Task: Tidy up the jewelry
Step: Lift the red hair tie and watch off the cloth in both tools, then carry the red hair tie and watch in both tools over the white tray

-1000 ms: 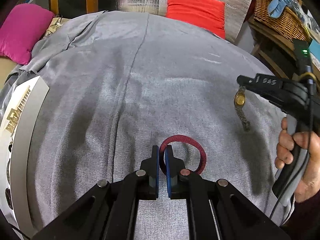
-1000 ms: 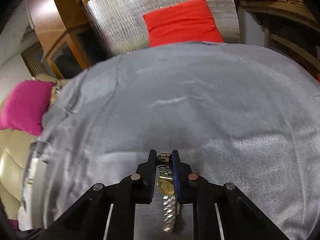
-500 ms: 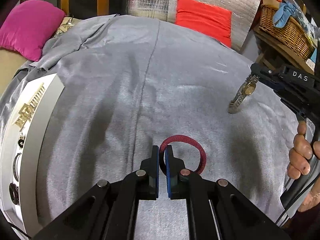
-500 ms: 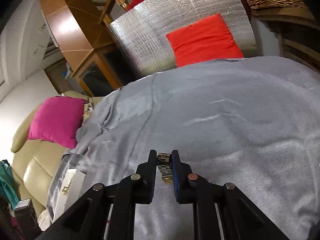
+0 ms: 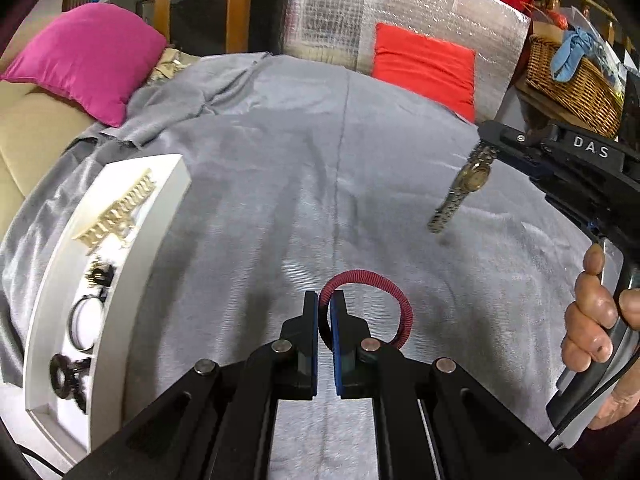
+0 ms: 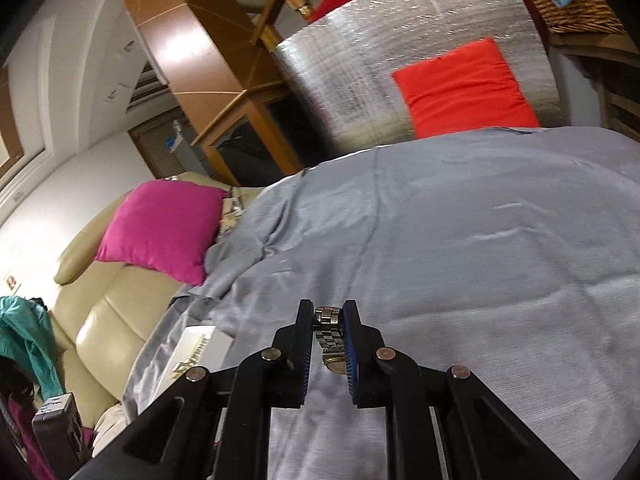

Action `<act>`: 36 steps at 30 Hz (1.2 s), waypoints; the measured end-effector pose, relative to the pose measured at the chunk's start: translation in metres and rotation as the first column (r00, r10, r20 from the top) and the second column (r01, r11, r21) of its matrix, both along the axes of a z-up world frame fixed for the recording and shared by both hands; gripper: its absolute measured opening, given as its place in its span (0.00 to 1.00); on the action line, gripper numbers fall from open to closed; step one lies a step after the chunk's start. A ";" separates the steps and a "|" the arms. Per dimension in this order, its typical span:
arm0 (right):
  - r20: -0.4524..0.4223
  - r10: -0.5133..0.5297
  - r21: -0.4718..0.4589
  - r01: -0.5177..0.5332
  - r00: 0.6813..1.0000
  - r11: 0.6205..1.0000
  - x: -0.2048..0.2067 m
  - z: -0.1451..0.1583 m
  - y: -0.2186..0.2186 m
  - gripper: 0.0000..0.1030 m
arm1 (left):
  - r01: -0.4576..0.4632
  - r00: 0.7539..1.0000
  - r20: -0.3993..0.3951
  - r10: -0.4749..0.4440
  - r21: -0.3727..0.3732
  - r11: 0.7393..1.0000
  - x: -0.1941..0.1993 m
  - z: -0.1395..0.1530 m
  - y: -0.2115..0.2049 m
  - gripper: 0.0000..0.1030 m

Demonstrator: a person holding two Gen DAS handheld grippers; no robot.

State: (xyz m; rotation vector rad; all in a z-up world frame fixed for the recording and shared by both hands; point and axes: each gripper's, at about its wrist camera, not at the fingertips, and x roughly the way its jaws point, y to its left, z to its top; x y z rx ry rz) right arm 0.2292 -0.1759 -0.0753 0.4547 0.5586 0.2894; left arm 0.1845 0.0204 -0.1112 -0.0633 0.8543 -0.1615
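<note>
My left gripper [image 5: 325, 302] is shut on a dark red round bangle [image 5: 394, 294] and holds it above the grey cloth. My right gripper [image 6: 328, 314] is shut on a gold-faced wristwatch [image 6: 329, 330] with a metal link band. In the left wrist view the watch [image 5: 466, 184] hangs from the right gripper [image 5: 490, 140] above the cloth at the right. A white jewelry tray [image 5: 160, 208] lies at the left, holding a gold chain piece [image 5: 118, 212], a ring-shaped bangle [image 5: 84, 320] and dark small pieces [image 5: 66, 372]. The tray also shows in the right wrist view [image 6: 218, 346].
A grey cloth [image 5: 312, 184] covers the work surface. A magenta cushion [image 5: 84, 56] lies on a beige sofa at the far left. A red cushion [image 5: 424, 64] leans on a silver foil panel at the back. A wicker basket [image 5: 568, 84] stands at the far right.
Both grippers have lifted and swung left, bringing the white tray into fuller view. The watch hangs higher over the cloth. Both grips are unchanged.
</note>
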 end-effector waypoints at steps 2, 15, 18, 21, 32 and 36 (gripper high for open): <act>0.008 0.021 -0.002 -0.021 1.000 1.000 0.000 0.002 0.013 0.15 | -0.017 1.000 0.013 0.017 -0.003 1.000 -0.004 0.004 0.009 0.06; 0.049 0.179 -0.013 -0.179 0.983 0.984 -0.006 0.023 0.108 0.15 | -0.143 0.986 0.084 0.147 -0.050 0.988 -0.026 0.026 0.083 0.06; 0.060 0.216 -0.013 -0.215 0.975 0.976 -0.007 0.032 0.134 0.15 | -0.193 0.976 0.097 0.196 -0.046 0.980 -0.032 0.028 0.105 0.06; 0.064 0.253 -0.003 -0.253 0.965 0.967 -0.007 0.037 0.159 0.15 | -0.249 0.963 0.095 0.252 -0.045 0.967 -0.036 0.027 0.132 0.06; 0.054 0.395 -0.013 -0.395 0.917 0.918 -0.029 0.036 0.244 0.15 | -0.415 0.909 0.048 0.414 0.024 0.910 -0.065 0.013 0.213 0.06; 0.041 0.452 -0.024 -0.452 0.891 0.892 -0.035 0.031 0.278 0.15 | -0.403 0.915 -0.004 0.403 0.003 0.915 -0.081 0.004 0.221 0.06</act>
